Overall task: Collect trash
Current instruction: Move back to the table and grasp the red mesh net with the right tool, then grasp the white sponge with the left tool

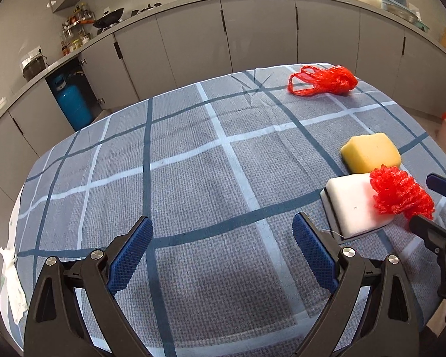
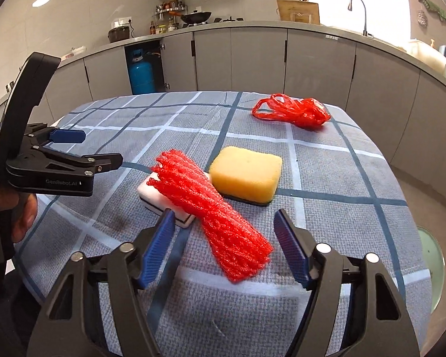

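- Currently both tools hover over the worktop (image 1: 193, 178), which is covered by a blue-grey checked cloth.
- Left tool (image 1: 223, 250): fingers spread wide, nothing between them, only bare cloth below.
- Right tool (image 2: 223, 247): fingers apart, pads not touching anything. The near end of the red foam net (image 2: 211, 211) sits in the gap between them, blurred, so I cannot tell whether it rests on the cloth there.
- Red foam net: long ribbed sleeve, its far end lying across the white sponge (image 2: 151, 190).
- White sponge: flat on the cloth, dark underside layer, just beside the yellow sponge (image 2: 246, 175).
- Yellow sponge: flat, also dark-backed, behind and to the right of the white one in the right wrist view.
- Red plastic bag (image 2: 294, 113): crumpled, handles loose, near the far edge of the worktop, well apart from the sponges.
- A hand (image 2: 23, 217) holds the left tool's grip, seen at the left edge of the right wrist view.
- Background: grey cabinets, blue gas cylinder (image 2: 139, 73) in an open cabinet bay.
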`<action>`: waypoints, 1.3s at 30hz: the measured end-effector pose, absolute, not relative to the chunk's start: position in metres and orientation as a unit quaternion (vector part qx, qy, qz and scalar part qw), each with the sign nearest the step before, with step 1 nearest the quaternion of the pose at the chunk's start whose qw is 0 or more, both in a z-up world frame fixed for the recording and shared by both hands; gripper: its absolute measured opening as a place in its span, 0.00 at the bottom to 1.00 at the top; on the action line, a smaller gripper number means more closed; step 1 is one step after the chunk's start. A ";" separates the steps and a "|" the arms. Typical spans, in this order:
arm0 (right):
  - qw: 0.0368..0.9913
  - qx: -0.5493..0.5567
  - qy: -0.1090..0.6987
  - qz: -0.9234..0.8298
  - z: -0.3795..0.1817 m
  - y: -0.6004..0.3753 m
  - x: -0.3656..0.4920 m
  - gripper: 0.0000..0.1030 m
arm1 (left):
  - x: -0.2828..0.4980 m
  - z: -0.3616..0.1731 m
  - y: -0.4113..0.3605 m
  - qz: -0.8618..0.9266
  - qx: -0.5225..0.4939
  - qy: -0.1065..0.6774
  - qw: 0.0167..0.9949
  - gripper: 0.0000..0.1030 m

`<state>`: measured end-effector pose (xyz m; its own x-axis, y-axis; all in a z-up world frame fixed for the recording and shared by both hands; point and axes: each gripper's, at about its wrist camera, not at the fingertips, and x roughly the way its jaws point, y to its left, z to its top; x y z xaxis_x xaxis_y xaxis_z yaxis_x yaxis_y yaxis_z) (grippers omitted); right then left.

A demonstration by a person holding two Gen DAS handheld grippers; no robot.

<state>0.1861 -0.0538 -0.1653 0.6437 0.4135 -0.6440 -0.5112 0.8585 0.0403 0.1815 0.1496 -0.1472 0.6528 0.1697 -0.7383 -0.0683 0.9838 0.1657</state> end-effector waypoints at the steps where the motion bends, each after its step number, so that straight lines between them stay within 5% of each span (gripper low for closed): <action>1: 0.902 -0.073 0.339 0.257 -0.167 -0.053 0.186 0.52 | 0.182 -0.148 0.150 0.065 0.060 0.413 0.906 0.91; 3: 0.900 -0.075 0.344 0.258 -0.169 -0.053 0.187 0.35 | 0.182 -0.149 0.149 0.066 0.060 0.414 0.906 0.91; 8: 0.900 -0.064 0.340 0.264 -0.168 -0.056 0.184 0.21 | 0.182 -0.150 0.145 0.064 0.064 0.415 0.905 0.91; 39: 0.933 0.010 0.313 0.179 -0.150 -0.131 0.176 0.20 | 0.202 -0.174 0.058 -0.027 0.041 0.441 0.896 0.95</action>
